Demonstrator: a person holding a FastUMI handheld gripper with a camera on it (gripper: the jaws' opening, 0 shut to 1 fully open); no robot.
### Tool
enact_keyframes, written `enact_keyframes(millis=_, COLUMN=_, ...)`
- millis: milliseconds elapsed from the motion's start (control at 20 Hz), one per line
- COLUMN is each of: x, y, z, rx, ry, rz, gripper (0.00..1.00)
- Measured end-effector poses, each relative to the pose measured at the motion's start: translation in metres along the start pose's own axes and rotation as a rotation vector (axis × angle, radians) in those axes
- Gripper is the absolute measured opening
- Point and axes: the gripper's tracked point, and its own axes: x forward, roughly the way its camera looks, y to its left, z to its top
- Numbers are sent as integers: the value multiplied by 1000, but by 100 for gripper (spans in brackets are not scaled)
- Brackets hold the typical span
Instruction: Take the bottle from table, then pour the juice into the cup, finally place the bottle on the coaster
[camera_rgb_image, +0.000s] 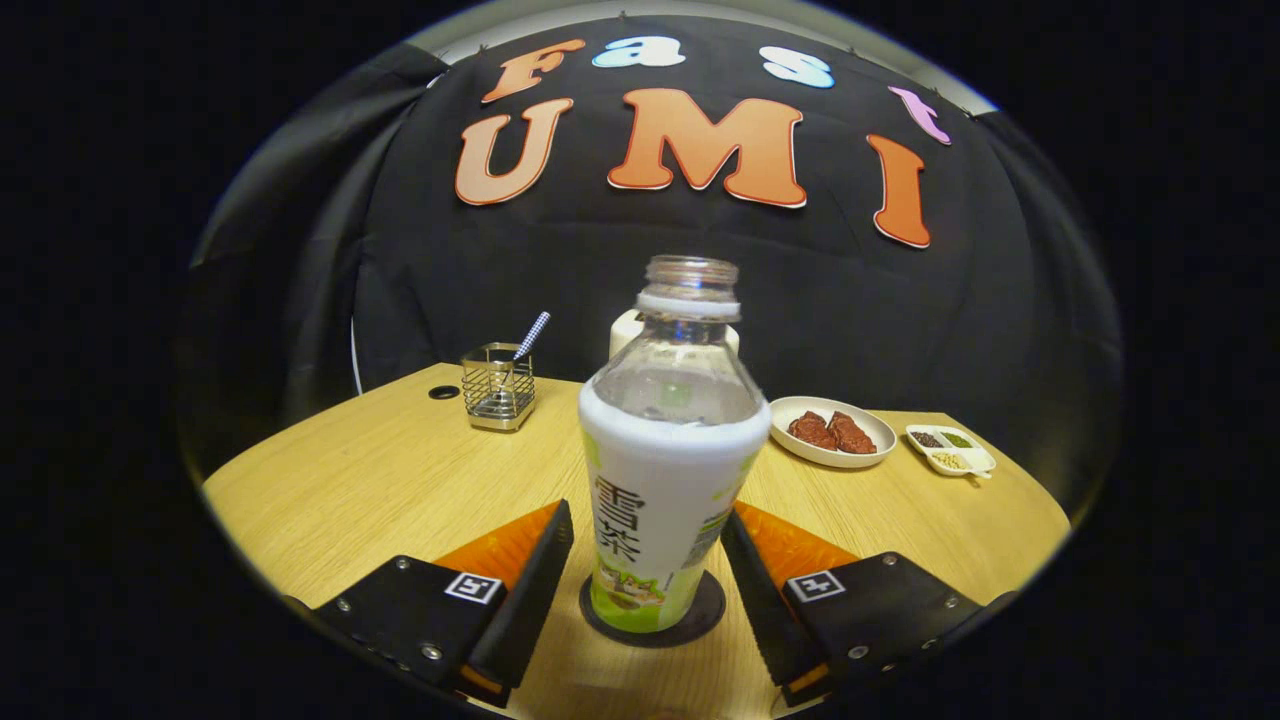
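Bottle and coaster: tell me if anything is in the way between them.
Nothing visible is. The bottle already stands upright on the dark coaster, between the open jaws of the gripper, which flank it with a gap on each side. The cup is behind it.

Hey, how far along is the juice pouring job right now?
Nearly finished, by the look of it. The bottle stands upright and uncapped on the coaster, so placing looks done. The claw is open, its fingers apart from the bottle on either side. Only backing away seems left. The cup sits behind the bottle, its contents hidden.
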Motion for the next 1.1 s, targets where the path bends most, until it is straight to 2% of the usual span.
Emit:
enact_keyframes(millis=100, x=-12, y=-2, z=6, rx=33, ry=-18, rz=-8, gripper=97)
enact_keyframes(millis=200, x=-30, y=-6, z=17, rx=63, ry=-49, rz=-24, gripper=97)
enact_keyframes(millis=300, x=-56, y=3, z=20, rx=111, ry=-60, rz=3, gripper=97)
enact_keyframes(millis=350, x=-69, y=-1, z=25, rx=110, ry=-75, rz=-24, gripper=97)
enact_keyframes(millis=450, x=-100, y=6, z=42, rx=131, ry=-115, rz=-23, gripper=97)
enact_keyframes(millis=600, x=-139, y=37, z=68, rx=190, ry=-126, rz=53, gripper=97)
enact_keyframes(millis=750, x=-179, y=49, z=87, rx=98, ry=-116, rz=10, gripper=97)
enact_keyframes(millis=900, x=-221, y=90, z=110, rx=49, ry=-140, rz=58, gripper=97)
enact_keyframes(millis=1100, x=-268, y=121, z=136, rx=73, ry=-185, rz=73, gripper=97)
